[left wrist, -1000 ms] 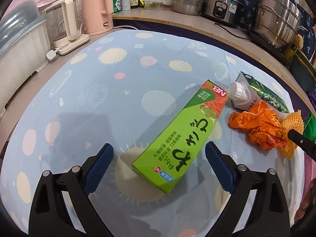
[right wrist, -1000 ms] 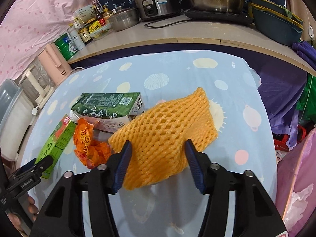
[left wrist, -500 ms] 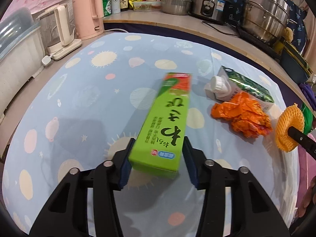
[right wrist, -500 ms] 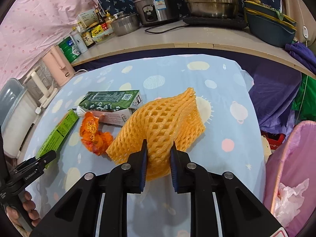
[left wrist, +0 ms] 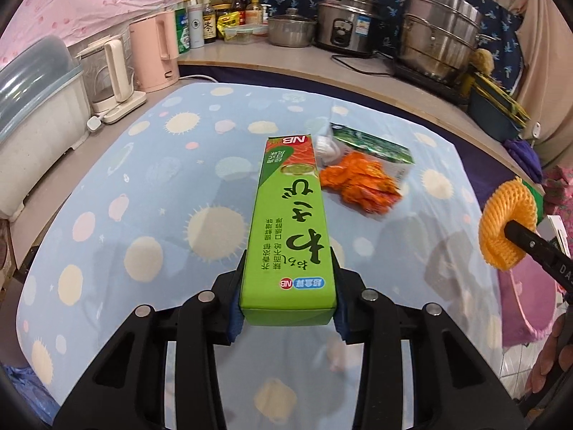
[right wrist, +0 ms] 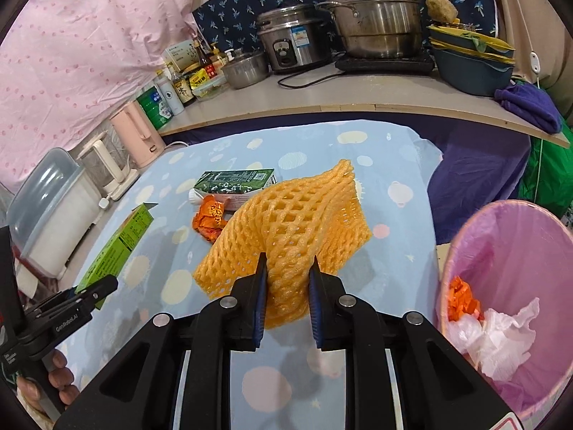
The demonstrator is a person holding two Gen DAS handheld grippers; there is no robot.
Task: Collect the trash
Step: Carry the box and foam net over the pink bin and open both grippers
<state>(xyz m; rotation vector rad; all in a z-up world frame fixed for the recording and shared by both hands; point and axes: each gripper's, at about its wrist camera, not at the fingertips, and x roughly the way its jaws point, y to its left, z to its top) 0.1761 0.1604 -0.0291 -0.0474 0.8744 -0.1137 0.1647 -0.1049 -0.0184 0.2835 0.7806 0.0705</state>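
Note:
My left gripper is shut on a long green box and holds it lifted above the blue tablecloth; the box also shows in the right wrist view. My right gripper is shut on an orange foam net, held up off the table; the net also shows in the left wrist view. A crumpled orange wrapper and a dark green milk carton lie on the table beyond the box. A pink trash bin lined with a bag stands at the right, with trash inside.
A counter behind the table carries a rice cooker, steel pots, bottles and a pink kettle. A white dish rack with a lid stands at the left. A purple cloth hangs off the counter at the right.
My left gripper closed on the green box and lifted it, turning it in line with the fingers. My right gripper closed on the foam net and raised it toward the bin side.

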